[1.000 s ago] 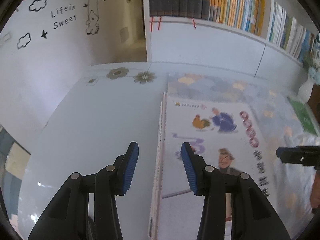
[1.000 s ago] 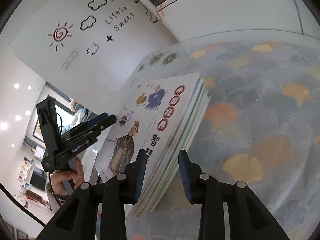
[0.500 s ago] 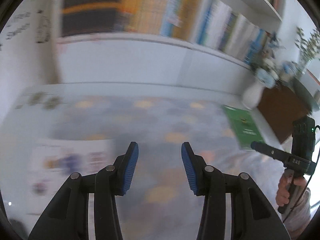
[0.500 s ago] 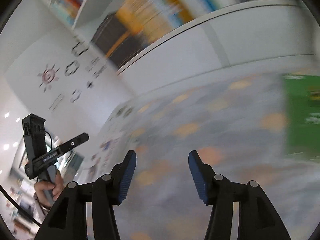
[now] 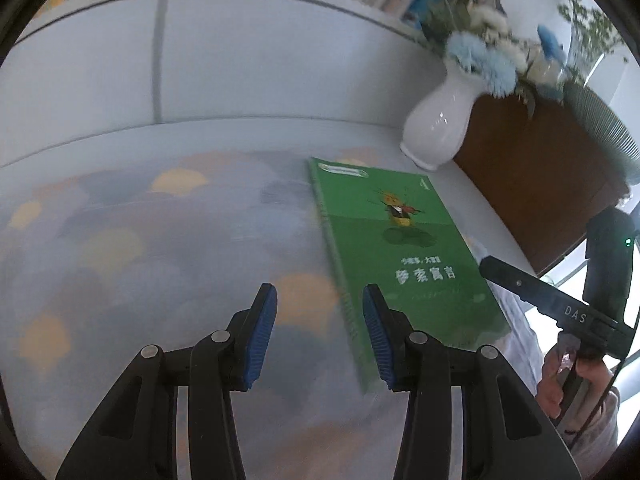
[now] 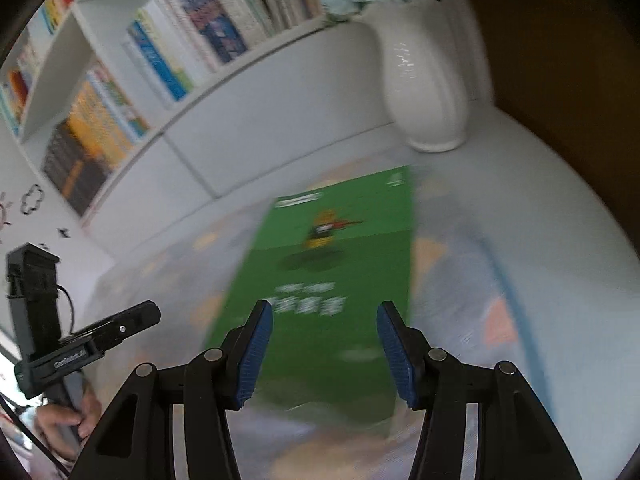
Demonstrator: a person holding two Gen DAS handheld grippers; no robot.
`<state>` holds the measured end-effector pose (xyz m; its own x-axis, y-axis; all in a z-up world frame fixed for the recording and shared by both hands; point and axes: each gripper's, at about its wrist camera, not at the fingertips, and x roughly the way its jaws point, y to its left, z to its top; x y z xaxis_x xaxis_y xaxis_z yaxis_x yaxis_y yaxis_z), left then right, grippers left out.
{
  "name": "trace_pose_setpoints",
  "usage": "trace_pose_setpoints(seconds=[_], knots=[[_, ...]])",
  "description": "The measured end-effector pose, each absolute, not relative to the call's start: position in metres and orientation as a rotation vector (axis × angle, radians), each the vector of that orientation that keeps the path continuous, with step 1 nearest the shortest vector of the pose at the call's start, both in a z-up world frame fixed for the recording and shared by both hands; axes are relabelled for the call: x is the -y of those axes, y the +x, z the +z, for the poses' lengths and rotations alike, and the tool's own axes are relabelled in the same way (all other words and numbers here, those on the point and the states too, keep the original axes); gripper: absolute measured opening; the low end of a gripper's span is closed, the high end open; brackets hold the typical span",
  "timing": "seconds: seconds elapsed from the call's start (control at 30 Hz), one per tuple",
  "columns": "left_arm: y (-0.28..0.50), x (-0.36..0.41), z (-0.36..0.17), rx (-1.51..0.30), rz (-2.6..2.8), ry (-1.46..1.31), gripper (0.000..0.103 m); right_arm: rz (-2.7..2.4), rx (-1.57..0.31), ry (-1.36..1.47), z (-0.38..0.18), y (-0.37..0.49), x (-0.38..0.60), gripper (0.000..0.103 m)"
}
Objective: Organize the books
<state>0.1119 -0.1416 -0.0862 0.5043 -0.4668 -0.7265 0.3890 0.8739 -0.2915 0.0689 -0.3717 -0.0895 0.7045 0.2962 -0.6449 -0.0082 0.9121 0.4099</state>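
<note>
Both released: left hand-held gripper point(image 5: 319, 334) beside green book point(image 5: 404, 248), right hand-held gripper point(image 6: 325, 354) above it

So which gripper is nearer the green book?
Right. The right gripper hangs over the green book; the left gripper sits beside its spine edge.

The left tool point(image 5: 316, 334) has black plastic fingers with ribbed blue pads point(image 5: 260, 332) and round silver screws at the joints; the right tool point(image 6: 325, 350) matches it, its black body printed "DAS" in pale letters, a small green light glowing above, a thin black cable trailing below.
</note>
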Motion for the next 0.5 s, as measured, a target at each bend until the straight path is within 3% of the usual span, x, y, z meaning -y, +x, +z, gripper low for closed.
trace_pose_setpoints(seconds=[0.3,0.5], knots=[[0.125,0.185,-0.105,-0.903,-0.569,-0.032,0.047,0.206,-0.765,0.416,-0.104,0.078,0.381,0.056],[0.123,0.175,-0.1,-0.924,-0.569,-0.035,0.045,0.206,-0.787,0.315,-0.103,0.078,0.363,0.058]])
